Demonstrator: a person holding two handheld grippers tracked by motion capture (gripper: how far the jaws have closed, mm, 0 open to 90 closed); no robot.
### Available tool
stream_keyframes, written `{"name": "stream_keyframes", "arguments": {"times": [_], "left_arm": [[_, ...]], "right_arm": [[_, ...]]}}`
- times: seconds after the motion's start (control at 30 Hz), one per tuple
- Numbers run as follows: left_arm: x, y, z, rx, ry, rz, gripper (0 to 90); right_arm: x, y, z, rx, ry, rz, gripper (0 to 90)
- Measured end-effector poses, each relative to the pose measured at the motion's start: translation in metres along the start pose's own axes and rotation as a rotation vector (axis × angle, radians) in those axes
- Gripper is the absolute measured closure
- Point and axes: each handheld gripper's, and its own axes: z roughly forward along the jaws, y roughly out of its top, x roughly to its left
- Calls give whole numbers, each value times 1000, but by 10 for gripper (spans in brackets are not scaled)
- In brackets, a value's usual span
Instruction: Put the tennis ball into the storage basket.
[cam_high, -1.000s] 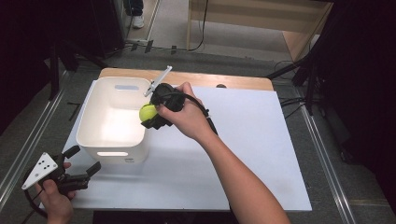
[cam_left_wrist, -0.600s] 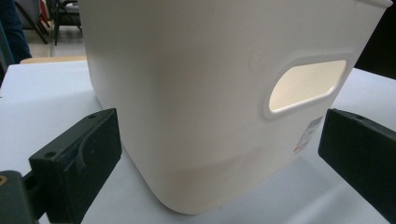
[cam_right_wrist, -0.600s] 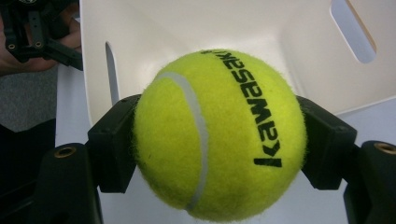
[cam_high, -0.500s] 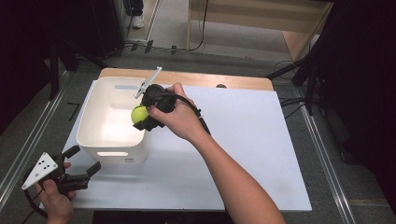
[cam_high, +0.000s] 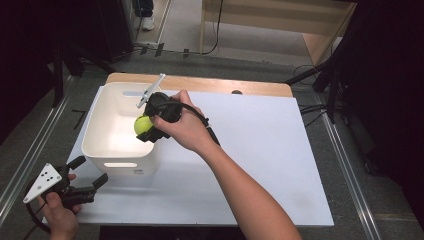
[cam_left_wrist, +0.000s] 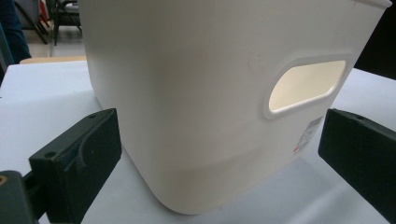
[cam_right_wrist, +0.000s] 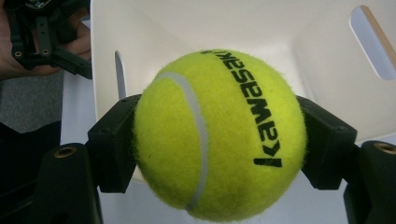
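One right gripper (cam_high: 148, 127) clamping tennis ball (cam_high: 142, 124) over white bin (cam_high: 100, 150), left gripper (cam_high: 80, 185) agape (white tabletop (cam_high: 260, 150), grey floor).

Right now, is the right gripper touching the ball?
Touching: in the right gripper view, both jaws of the right gripper press the ball from either side.

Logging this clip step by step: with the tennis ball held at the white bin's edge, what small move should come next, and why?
Probably carry the tennis ball a little further over the white bin and lower it before opening. The right gripper is shut on the ball just at the bin's near-right rim, above the open inside. The left gripper waits open beside the bin's front wall.
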Motion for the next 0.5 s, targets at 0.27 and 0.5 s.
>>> {"name": "stream_keyframes", "arguments": {"times": [0.27,0.5], "left_arm": [[0,0,0,-1,-1,-1,0],[0,0,0,-2,-1,-1,0]], "right_arm": [[1,2,6,4,6,-9,238],[3,4,11,9,9,-9,238]]}}
